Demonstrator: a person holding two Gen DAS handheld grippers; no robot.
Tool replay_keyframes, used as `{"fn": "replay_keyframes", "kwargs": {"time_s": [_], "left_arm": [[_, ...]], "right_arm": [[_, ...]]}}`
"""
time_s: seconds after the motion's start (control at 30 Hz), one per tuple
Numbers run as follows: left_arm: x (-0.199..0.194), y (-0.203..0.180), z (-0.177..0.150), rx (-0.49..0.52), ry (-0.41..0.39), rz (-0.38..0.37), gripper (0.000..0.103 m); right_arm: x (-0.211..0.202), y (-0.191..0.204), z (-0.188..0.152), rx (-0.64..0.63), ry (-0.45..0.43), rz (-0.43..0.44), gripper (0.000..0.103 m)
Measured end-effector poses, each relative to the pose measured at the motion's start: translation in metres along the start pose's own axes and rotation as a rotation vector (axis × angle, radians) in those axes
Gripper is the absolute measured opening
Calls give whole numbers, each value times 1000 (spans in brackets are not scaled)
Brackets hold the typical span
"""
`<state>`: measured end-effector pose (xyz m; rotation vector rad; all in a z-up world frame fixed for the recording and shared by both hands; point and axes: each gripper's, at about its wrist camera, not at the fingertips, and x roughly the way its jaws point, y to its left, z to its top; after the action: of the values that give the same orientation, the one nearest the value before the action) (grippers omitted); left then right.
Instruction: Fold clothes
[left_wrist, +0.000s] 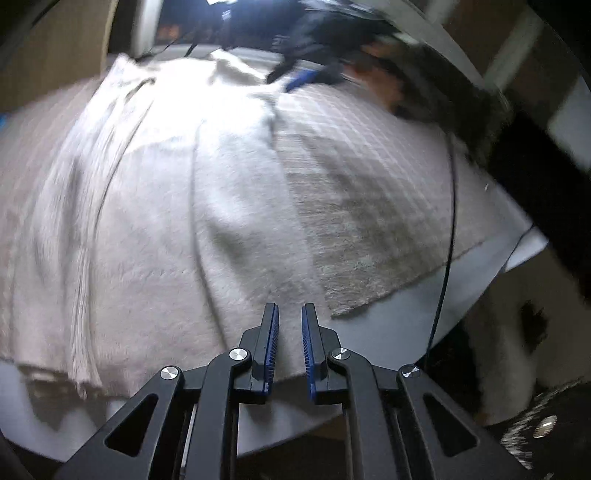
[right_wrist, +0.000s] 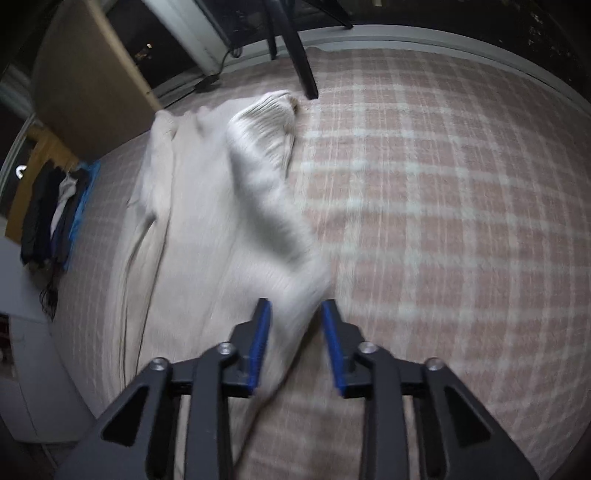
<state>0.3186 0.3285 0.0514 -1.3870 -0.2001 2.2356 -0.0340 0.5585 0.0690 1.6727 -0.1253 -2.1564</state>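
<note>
My left gripper (left_wrist: 289, 314) hovers with jaws slightly parted and empty over the near hem of the cream knit sweater (left_wrist: 155, 206) spread on the pink checked blanket (right_wrist: 443, 184), while my right gripper (right_wrist: 295, 314) spreads its jaws wide around the sweater's sleeve (right_wrist: 273, 192).

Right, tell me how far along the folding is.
Early stage. Done: the cream sweater lies spread on the checked blanket, one sleeve laid across its body. In hand: nothing gripped; the right claw is open with the sleeve's base between its fingers, and the left claw hangs open over the near edge. Left: folding the body into a compact stack.
</note>
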Motion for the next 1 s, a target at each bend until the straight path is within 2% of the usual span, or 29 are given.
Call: {"fn": "replay_keyframes", "kwargs": {"time_s": [0.03,0.1,0.13,0.17,0.3,0.33,0.37,0.4,0.43,0.47,0.5,0.53,0.67,0.73,0.8,0.87,0.93,1.0], "left_arm": [[0,4,-1,-25,6,-24,21],[0,-5,-3,28,10,-8,44],[1,-9,-4,55,12,-1,61],[6,-16,-4,84,21,8,65],[18,-34,-10,210,13,128,62],[20,-36,-11,234,2,151,54],[21,-38,-12,256,-9,174,37],[19,-35,-12,254,-23,198,28],[15,-28,-10,221,-28,182,17],[11,-18,-7,172,-28,143,11],[9,-4,-4,95,-25,91,11],[4,11,-4,10,-24,35,10],[-26,52,-17,-195,-92,-56,10],[-40,72,-26,-293,-124,-96,10],[-46,86,-35,-338,-131,-69,10],[-49,98,-43,-384,-117,-46,13],[-52,107,-51,-428,-88,-41,15],[-64,106,-55,-418,-87,-5,21]], "right_arm": [[-2,-1,-6,-1,-1,28,42],[-2,-4,-10,2,-10,34,43],[0,-6,-9,6,-19,25,43],[2,-7,-7,12,-27,32,43],[19,-5,2,37,-36,90,48],[27,-1,4,26,-21,68,48],[32,3,4,16,-17,50,48],[36,6,4,10,-18,43,46],[38,9,4,7,-20,29,31],[39,13,4,4,-23,14,19],[39,17,6,10,-12,9,14],[38,20,8,17,-1,4,13],[19,51,19,37,-13,-16,11],[13,82,28,0,-18,-30,11],[18,112,36,-53,-4,-43,11],[41,147,44,-106,35,-78,11],[70,181,48,-178,101,-36,14],[79,201,44,-199,143,-28,15]]}}
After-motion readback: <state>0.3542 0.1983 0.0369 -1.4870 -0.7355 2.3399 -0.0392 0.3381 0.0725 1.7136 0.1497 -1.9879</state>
